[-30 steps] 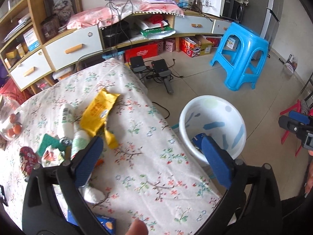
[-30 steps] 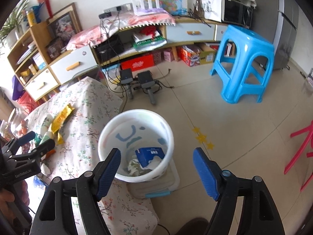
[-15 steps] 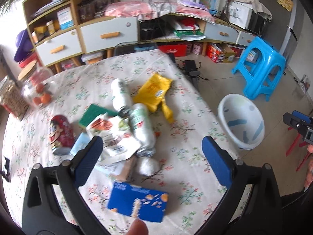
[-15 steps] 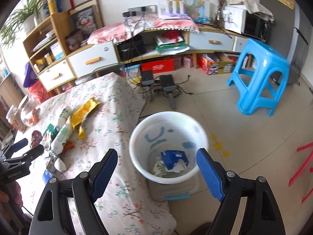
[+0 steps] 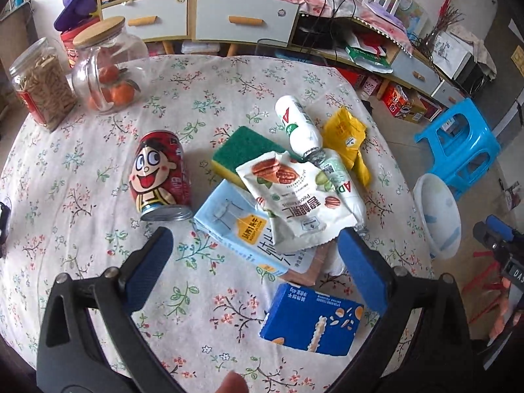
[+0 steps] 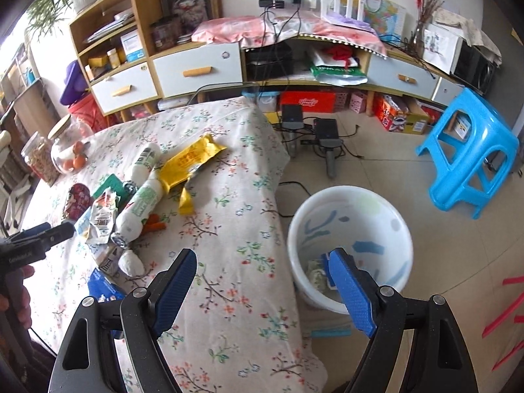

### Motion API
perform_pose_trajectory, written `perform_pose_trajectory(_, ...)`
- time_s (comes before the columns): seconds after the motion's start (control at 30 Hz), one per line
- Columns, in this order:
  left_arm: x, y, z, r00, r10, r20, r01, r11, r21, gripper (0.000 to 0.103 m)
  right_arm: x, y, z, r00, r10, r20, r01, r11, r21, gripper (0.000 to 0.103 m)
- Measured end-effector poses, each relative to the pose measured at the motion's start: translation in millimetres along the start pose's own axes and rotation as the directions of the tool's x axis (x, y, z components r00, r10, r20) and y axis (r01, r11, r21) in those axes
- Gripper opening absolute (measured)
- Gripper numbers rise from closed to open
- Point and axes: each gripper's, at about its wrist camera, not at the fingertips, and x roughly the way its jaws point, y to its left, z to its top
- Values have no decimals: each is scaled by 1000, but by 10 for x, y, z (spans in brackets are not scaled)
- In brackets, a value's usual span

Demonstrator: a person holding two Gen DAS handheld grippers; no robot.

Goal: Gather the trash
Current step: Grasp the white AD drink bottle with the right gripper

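My left gripper (image 5: 253, 260) is open and empty, hovering over a pile of trash on the floral table (image 5: 82, 170): a red cartoon can (image 5: 160, 177), a white nut pouch (image 5: 288, 201), a light blue carton (image 5: 242, 232), a blue snack box (image 5: 311, 322), two white bottles (image 5: 298, 127), a yellow wrapper (image 5: 345, 134) and a green sponge (image 5: 242, 145). My right gripper (image 6: 262, 286) is open and empty above the table's edge beside the white trash bucket (image 6: 352, 209), which holds a few scraps. The bucket also shows in the left wrist view (image 5: 439, 219).
Two glass jars (image 5: 104, 65) stand at the table's far left. A blue plastic stool (image 6: 471, 157) stands on the floor past the bucket. Power adapters and cables (image 6: 314, 137) lie on the floor by the shelf unit (image 6: 196, 68).
My left gripper has swung left from the bucket side to over the trash pile and come closer to it. My right gripper has shifted left, from over the bucket to over the table's edge.
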Motion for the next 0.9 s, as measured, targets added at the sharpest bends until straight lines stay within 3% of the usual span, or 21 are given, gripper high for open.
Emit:
perform_pose_trajectory(0.2, 330, -83, 133, 998, -49, -42, 48, 999, -23, 85, 200, 134, 93, 1000, -10, -25, 10, 1000, 11, 85)
perform_pose_trajectory(0.43, 523, -161, 173, 997, -6, -72, 5, 1000, -18, 39, 388, 267, 180, 999, -9, -52, 9, 1000, 14, 84)
perform_pose_trajectory(0.6, 468, -164, 116, 998, 13, -56, -14, 1000, -23, 24, 505, 428, 217, 997, 6, -70, -7, 1000, -8, 85)
perform_pose_trajectory(0.67, 405, -150, 114, 999, -2, -37, 0, 1000, -30, 11, 571, 516, 241, 996, 21, -83, -22, 1000, -9, 84)
perform_pose_trajectory(0.9, 100, 56, 128, 999, -46, 29, 48, 996, -71, 7, 751, 855, 318, 993, 69, -95, -72, 997, -36, 84)
